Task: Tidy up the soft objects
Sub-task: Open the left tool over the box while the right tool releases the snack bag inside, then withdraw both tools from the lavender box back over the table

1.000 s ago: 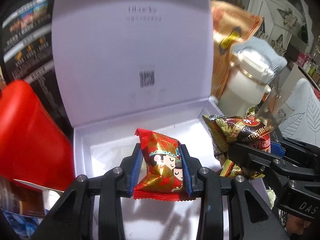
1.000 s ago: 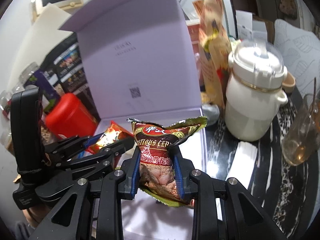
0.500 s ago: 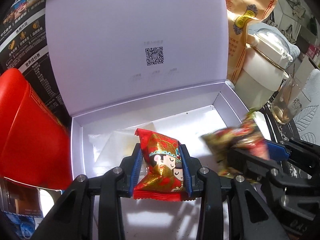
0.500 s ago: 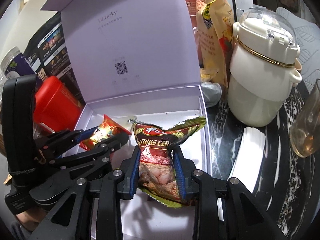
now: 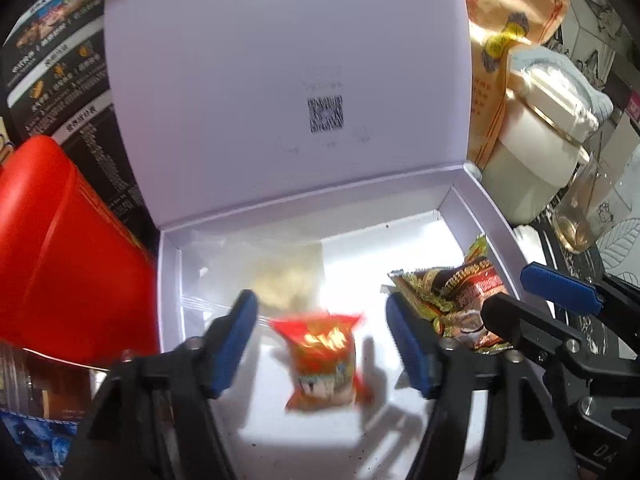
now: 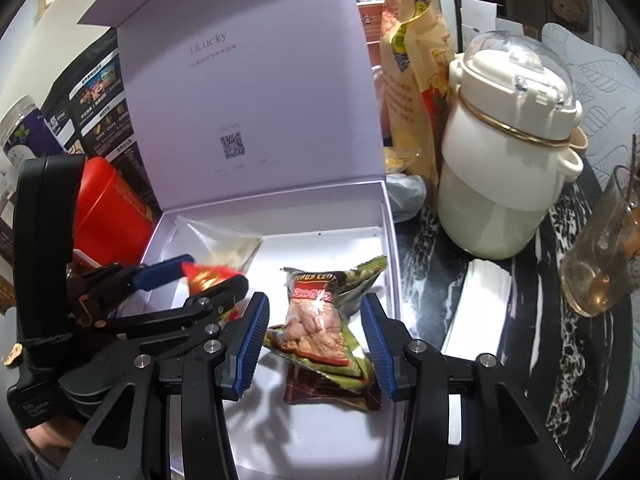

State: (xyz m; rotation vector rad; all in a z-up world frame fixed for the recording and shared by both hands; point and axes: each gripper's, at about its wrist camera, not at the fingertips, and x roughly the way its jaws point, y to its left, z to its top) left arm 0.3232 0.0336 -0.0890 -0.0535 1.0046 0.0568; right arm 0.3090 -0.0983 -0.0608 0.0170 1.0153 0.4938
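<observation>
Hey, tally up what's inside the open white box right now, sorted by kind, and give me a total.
Red snack packets: 1, the red packet, blurred, between the opening left claw.
Brown-and-green snack packets: 1, the brown packet, between the opening right claw.
Clear bags with pale contents: 1, the clear bag in the white box.
Total: 3

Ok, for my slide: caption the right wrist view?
Right gripper opening around dark foil snack packet inside lilac cardboard box.

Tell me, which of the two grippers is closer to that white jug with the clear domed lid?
The right gripper, over the box's side nearest the white jug. The left gripper works farther along the box, toward the red container.
</observation>
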